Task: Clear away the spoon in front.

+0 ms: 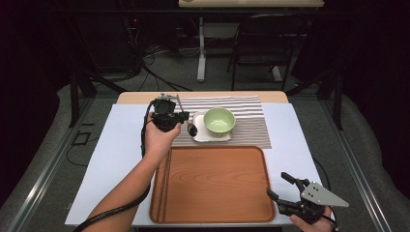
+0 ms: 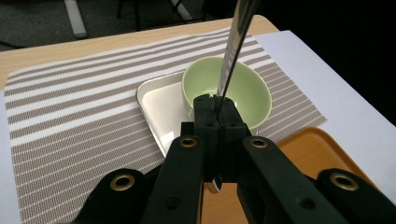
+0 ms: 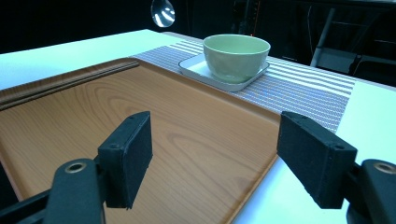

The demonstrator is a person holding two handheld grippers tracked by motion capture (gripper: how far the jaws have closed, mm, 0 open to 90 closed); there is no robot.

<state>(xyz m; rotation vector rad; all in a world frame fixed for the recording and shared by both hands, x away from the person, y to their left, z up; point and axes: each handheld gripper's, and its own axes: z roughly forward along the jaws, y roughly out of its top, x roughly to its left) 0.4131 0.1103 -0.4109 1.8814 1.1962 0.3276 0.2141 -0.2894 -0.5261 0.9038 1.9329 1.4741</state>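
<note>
My left gripper point(image 1: 185, 117) is shut on a metal spoon point(image 1: 178, 100) and holds it roughly upright above the striped placemat point(image 1: 251, 126). In the left gripper view the spoon's handle point(image 2: 232, 51) rises from the closed jaws of the left gripper point(image 2: 215, 106) in front of the green bowl point(image 2: 252, 95). The spoon's dark bowl end point(image 1: 192, 129) hangs beside the left edge of the white square plate point(image 1: 200, 136), on which the green bowl point(image 1: 219, 120) stands. My right gripper point(image 1: 276, 183) stays open with nothing between its fingers, at the near right corner of the wooden tray point(image 1: 217, 183).
Two thin dark sticks point(image 1: 165, 186) lie along the tray's left side. A white sheet point(image 1: 116, 145) covers the tabletop under the tray and the placemat. In the right gripper view the open jaws of the right gripper point(image 3: 215, 158) frame the tray point(image 3: 177, 135), with the bowl point(image 3: 236, 53) beyond it.
</note>
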